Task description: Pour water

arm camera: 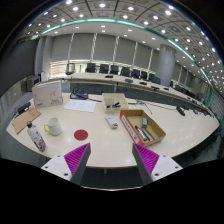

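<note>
Magenta pads (76, 155) face each other across a wide gap; the gripper (112, 158) holds nothing. Beyond its fingers on the pale table (110, 140) lies a bottle (36, 136), tilted diagonally; its label is unreadable. Nearby stands what seems a cup (53, 127).

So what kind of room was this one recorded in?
Most likely a conference or meeting room: long curved desks with office chairs behind them, and rows of ceiling downlights. The gripper hangs open above the near table.
</note>
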Available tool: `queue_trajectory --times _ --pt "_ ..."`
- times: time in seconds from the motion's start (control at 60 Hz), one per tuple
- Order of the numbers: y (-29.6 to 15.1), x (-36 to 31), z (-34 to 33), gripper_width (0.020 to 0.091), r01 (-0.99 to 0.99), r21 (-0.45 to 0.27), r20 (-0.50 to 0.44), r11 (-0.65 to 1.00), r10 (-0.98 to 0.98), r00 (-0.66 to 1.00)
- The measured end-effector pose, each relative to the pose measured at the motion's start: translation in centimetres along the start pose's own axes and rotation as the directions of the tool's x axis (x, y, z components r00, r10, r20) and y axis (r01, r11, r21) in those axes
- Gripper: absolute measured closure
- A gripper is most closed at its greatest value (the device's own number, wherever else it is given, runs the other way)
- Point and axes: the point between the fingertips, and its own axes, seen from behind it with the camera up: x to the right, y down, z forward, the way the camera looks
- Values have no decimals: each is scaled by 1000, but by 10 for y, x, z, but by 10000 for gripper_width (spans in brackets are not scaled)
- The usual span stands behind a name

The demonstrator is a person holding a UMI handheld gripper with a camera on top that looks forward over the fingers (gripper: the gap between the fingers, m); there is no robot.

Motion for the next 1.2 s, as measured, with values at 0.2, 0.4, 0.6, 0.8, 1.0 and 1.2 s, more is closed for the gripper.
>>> queue_trajectory --times 0.2,0.4,0.6,0.8,1.0,1.2 --pt "8 -35 2 244 17 -11 17 1000 -16 1000" --pt "29 -108 -2 240 7 -16 62 1000 -6 998" --pt "57 -223 -9 241 11 -14 167 1000 -8 986" --pt "67 -325 15 241 23 17 230 1000 -26 973" --pt "51 -383 71 240 -10 105 219 994 -14 976" --pt "43 -402 124 264 -68 167 184 984 37 982"
